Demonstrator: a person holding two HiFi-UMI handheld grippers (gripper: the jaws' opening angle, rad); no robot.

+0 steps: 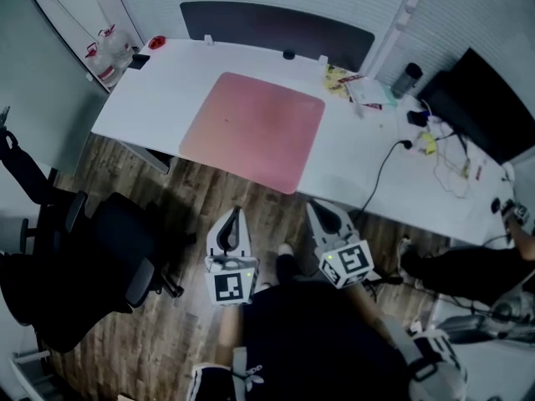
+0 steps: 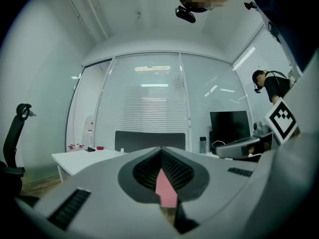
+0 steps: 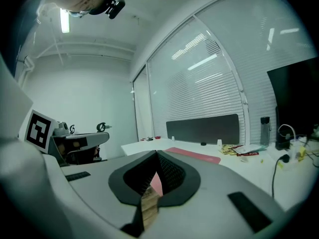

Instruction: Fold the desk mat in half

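Observation:
A pink desk mat (image 1: 255, 128) lies flat and unfolded on the white desk (image 1: 159, 90), its near edge at the desk's front edge. Both grippers hang over the wood floor in front of the desk, short of the mat and touching nothing. The left gripper (image 1: 235, 213) points at the mat's near edge with its jaws together and nothing in them. The right gripper (image 1: 315, 205) sits beside it, also shut and empty. In the left gripper view the mat (image 2: 165, 190) shows as a pink sliver behind the closed gripper (image 2: 160, 148). In the right gripper view the mat (image 3: 194, 155) lies ahead of the shut gripper (image 3: 156, 153).
A black office chair (image 1: 109, 257) stands left of me on the floor. A dark divider panel (image 1: 276, 27) runs along the desk's back. Papers (image 1: 355, 86), a bottle (image 1: 407, 79), a monitor (image 1: 485, 103) and cables (image 1: 443, 161) crowd the right side. Another person (image 1: 468, 270) sits at right.

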